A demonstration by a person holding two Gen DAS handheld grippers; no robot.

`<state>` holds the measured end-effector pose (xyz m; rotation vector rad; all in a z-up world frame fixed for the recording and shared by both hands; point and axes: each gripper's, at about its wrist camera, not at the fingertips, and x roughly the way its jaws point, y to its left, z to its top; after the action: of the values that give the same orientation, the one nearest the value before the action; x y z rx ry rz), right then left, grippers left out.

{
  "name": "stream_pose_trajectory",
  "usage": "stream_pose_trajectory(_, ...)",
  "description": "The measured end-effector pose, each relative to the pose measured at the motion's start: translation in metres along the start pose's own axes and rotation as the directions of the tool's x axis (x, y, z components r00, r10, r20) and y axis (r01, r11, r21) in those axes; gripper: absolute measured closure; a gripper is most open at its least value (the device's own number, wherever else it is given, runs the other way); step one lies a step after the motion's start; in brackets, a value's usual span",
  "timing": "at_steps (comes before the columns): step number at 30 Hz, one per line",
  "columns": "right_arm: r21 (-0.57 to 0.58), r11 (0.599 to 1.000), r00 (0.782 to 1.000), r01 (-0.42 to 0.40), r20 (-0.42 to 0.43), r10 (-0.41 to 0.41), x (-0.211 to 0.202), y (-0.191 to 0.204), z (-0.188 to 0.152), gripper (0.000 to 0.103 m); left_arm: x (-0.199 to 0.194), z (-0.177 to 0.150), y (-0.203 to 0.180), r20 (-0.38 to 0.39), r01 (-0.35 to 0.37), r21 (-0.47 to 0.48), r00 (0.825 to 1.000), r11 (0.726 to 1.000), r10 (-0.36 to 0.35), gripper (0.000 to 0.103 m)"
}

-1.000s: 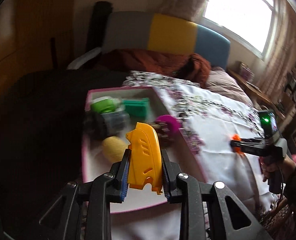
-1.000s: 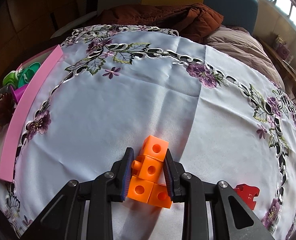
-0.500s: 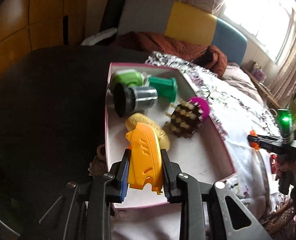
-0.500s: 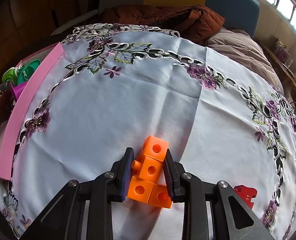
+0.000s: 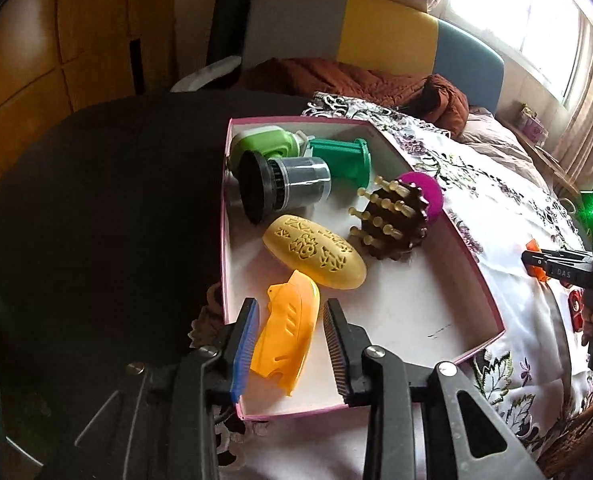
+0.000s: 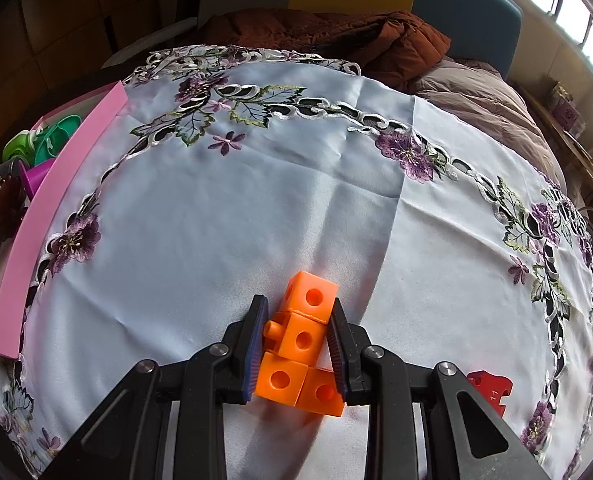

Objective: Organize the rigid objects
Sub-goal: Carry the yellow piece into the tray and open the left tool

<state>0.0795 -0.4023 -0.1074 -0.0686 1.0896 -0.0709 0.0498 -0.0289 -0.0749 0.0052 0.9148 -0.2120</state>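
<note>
Bedroom behind, round tabletop under embroidered white cloth. At left edge pink box with yellow oval, brown spiky piece, grey cylinder, green parts inside. Left gripper over box near corner, fingers spread; yellow-orange shell lies loose between them on box floor, long axis along fingers. Farther right, right gripper pinches orange cube cluster above cloth, well apart from box, which lies to its left. Small red piece beside it on cloth.

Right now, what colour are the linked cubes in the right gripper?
Orange cubes, clearest in the right wrist view.
</note>
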Motion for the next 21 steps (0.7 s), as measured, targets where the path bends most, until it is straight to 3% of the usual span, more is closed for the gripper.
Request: stream_pose_trajectory(21, -0.007, 1.000, 1.000, 0.011, 0.002, -0.011, -0.001, 0.001, -0.001, 0.074, -0.039, 0.011, 0.001, 0.108, -0.068, -0.031, 0.992, 0.997, 0.071, 0.070)
